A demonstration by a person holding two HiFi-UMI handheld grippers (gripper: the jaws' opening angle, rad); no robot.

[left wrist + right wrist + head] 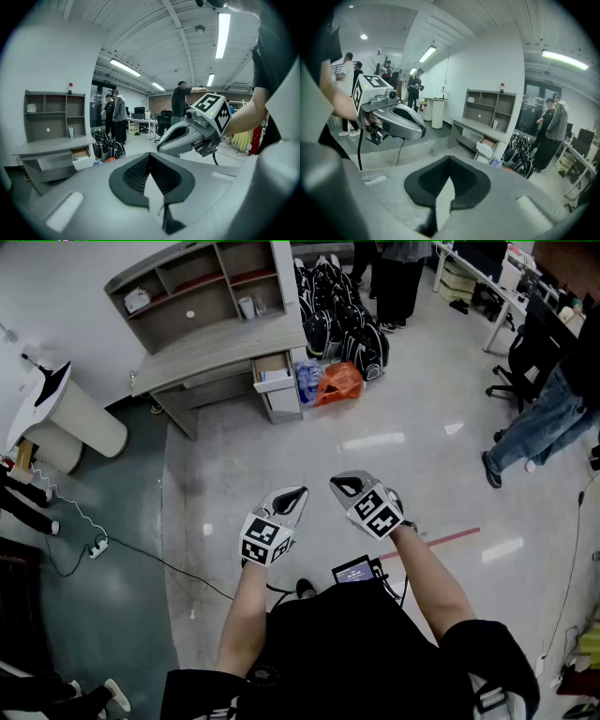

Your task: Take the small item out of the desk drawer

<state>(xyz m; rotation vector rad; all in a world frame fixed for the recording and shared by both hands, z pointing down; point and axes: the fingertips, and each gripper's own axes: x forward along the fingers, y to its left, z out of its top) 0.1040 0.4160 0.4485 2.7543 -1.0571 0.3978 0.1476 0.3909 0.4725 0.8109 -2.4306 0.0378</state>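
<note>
Far from the bench (pixel 225 351), my left tongs (pixel 296 493) and right tongs (pixel 339 487) are closed and empty. The drawer (pixel 277 382) at its right end stands open, and I have not reached it yet.

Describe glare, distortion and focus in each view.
Head view: white glare patches sit on the glossy floor, and the desk edge bows from lens distortion. Left gripper view: strong fisheye, black corners, ceiling lamp blown out. Right gripper view: same fisheye and black corners.

The left gripper (pixel 292 496) and right gripper (pixel 341 487) hover side by side, far from the open drawer (pixel 273 372).
</note>
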